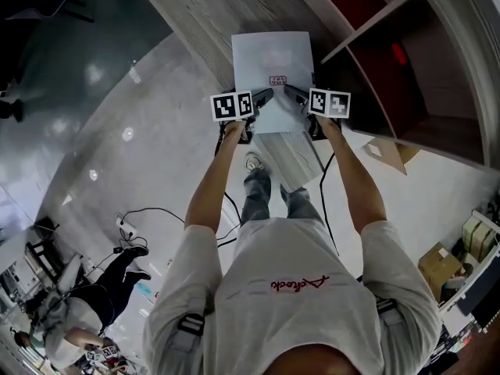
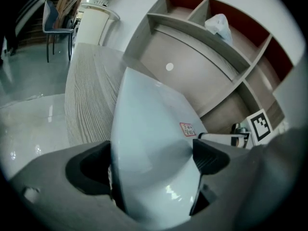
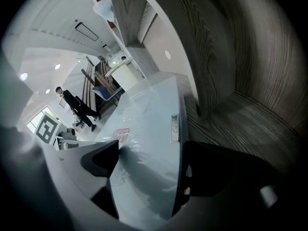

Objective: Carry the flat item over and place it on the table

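Observation:
A flat white plastic-wrapped package (image 1: 273, 65) with a small red label is held out in front of me, its far end over the grey wood-grain table (image 1: 199, 10). My left gripper (image 1: 258, 104) is shut on its left near edge, my right gripper (image 1: 293, 100) shut on its right near edge. The left gripper view shows the package (image 2: 154, 134) clamped between the dark pads (image 2: 209, 155). From the right gripper view the package (image 3: 149, 138) sits likewise between the jaws, above the table top (image 3: 250, 114).
A shelving unit with red-backed compartments (image 1: 394, 53) stands right of the table. A white bag (image 2: 219, 25) lies in one shelf bay. Cables (image 1: 148, 213) trail across the glossy floor. Another person (image 1: 117, 276) is at lower left, cardboard boxes (image 1: 441, 264) at lower right.

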